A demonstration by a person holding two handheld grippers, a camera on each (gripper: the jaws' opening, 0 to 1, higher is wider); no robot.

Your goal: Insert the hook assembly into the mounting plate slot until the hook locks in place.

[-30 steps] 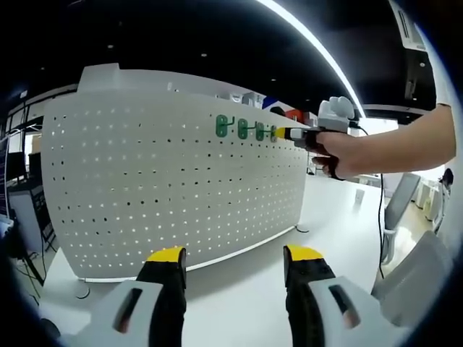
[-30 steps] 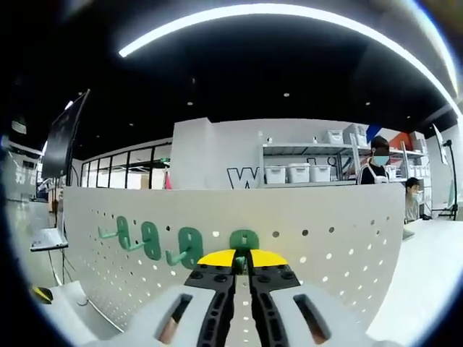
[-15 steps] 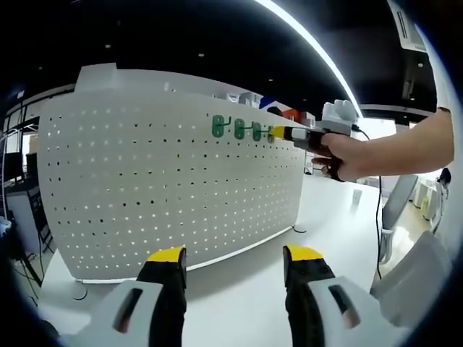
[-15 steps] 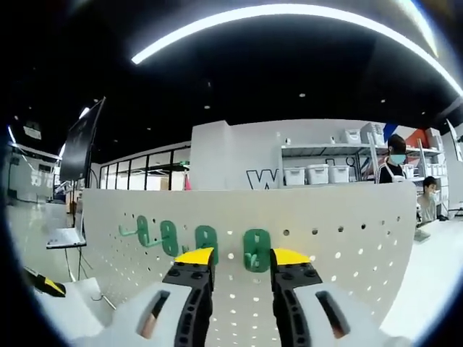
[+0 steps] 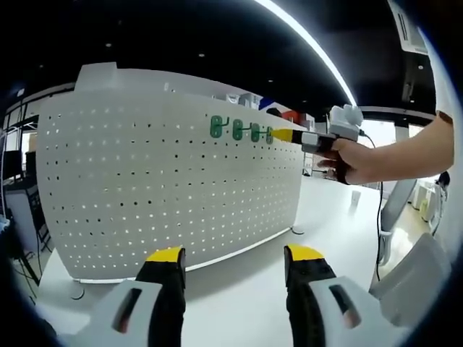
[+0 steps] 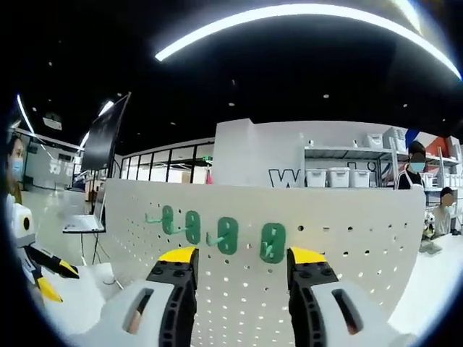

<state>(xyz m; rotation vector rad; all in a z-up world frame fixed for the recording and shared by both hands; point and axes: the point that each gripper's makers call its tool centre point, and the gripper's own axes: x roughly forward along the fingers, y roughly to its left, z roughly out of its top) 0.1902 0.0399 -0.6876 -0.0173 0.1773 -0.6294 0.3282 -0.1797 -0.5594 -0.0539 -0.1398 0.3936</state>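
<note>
- The white pegboard point(image 5: 173, 181) stands upright on the white worktop point(image 5: 246, 282); four green hooks sit in a row near its top edge.
- In the right gripper view the right tool point(image 6: 239, 260) is spread wide and holds nothing; its yellow-tipped jaws stand on either side of the gap just below the row.
- The rightmost green hook point(image 6: 273, 242) hangs on the board between those jaw tips, apart from both; the other three green hooks point(image 6: 192, 228) run off to its left.
- In the left gripper view the left tool point(image 5: 235, 259) is also wide and holds nothing, low over the worktop and well back from the pegboard.
- That view also shows the right tool, held in a person's hand point(image 5: 347, 160), pointing at the end of the hook row without touching it.
</note>
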